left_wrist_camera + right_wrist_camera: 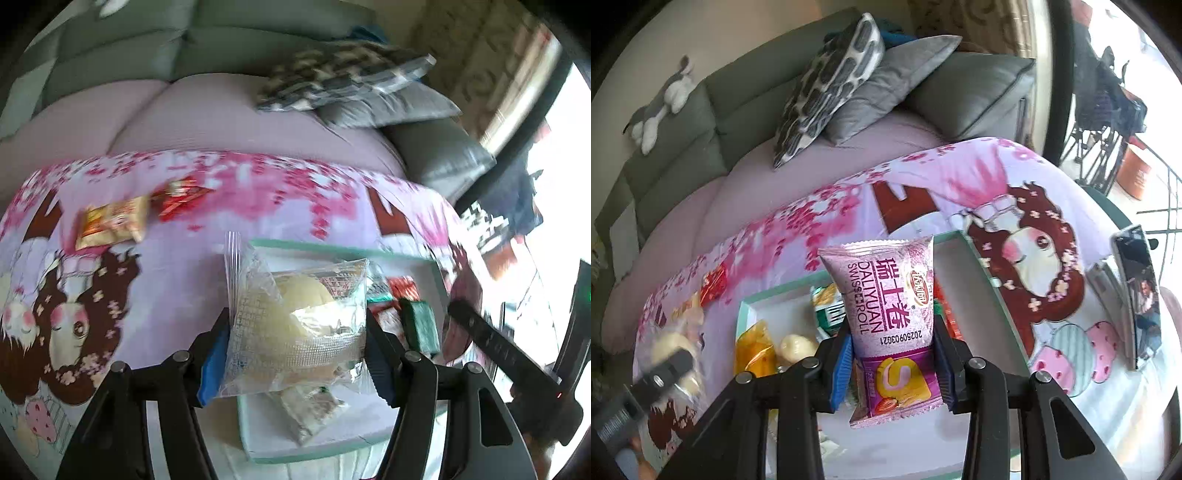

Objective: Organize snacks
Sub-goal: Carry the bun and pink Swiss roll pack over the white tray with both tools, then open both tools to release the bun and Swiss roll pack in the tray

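Pinching a clear-wrapped pale bun between its blue pads, the left gripper holds the packet above the white tray with a mint-green rim; the wrapper's crimped edge stands up at the left and the bun's yellow-cream crumb shows through the film. Under it in the tray lie a small pale sachet, a green packet and a red-and-white packet. Farther back on the pink cartoon-print tablecloth, well apart from the tray, sit an orange-yellow snack packet and just beside it a red snack packet. The right gripper is clamped on a pink Daliyuan Swiss roll packet, held upright with its purple end lowest, above the same tray. In that view the tray holds a yellow-orange packet, a pale wrapped bun and a green-and-white packet. A smartphone lies at the right on the cloth. Behind the table stands a grey-green sofa with a patterned cushion, a plain grey cushion and a grey-and-white plush toy on its backrest.
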`<state>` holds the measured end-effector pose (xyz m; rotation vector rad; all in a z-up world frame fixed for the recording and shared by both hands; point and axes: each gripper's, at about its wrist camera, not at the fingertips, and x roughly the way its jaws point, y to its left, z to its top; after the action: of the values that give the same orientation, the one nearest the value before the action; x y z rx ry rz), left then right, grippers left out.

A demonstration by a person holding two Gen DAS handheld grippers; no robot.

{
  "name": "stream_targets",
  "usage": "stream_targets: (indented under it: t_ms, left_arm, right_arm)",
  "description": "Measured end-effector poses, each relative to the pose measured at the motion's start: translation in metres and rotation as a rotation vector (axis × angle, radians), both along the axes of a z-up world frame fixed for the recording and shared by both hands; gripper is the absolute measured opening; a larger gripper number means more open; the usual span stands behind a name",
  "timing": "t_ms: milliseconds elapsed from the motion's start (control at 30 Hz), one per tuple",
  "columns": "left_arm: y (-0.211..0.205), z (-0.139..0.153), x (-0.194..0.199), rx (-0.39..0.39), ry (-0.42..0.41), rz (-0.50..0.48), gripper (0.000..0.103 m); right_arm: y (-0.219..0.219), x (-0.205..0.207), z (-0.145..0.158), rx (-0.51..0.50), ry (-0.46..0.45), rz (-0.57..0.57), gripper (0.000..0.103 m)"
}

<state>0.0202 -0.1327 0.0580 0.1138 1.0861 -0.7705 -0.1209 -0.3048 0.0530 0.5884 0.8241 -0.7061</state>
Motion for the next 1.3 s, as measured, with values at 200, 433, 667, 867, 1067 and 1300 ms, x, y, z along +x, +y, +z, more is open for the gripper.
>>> stream_targets:
  t_ms: [200,433,667,867,1067,1300]
  left_arm:
    - [-0.03,-0.01,-0.025,0.041,-0.01,-0.087,0.067]
    - [-0.036,-0.018,-0.03,0.073,-0.013,-0.111,0.067]
    - [-0.042,-0.028,-0.032,0.097,-0.007,-0.12,0.067]
    - [-0.045,-0.034,-0.034,0.113,0.0,-0.128,0.067]
    - [-0.048,-0.037,-0.035,0.123,0.006,-0.135,0.068]
    - [-0.048,-0.038,-0.034,0.129,0.015,-0.131,0.068]
  right_arm:
    - [-0.007,-0.01,-0.001,0.006,0.003,-0.026,0.041]
    - [-0.002,-0.001,-0.006,0.02,0.009,0.016,0.041]
    - [0.002,0.009,-0.02,0.049,0.041,0.05,0.042]
    - [0.005,0.014,-0.026,0.062,0.06,0.065,0.042]
    - [0.006,0.017,-0.029,0.068,0.073,0.077,0.042]
    - [0.007,0.019,-0.03,0.068,0.079,0.08,0.042]
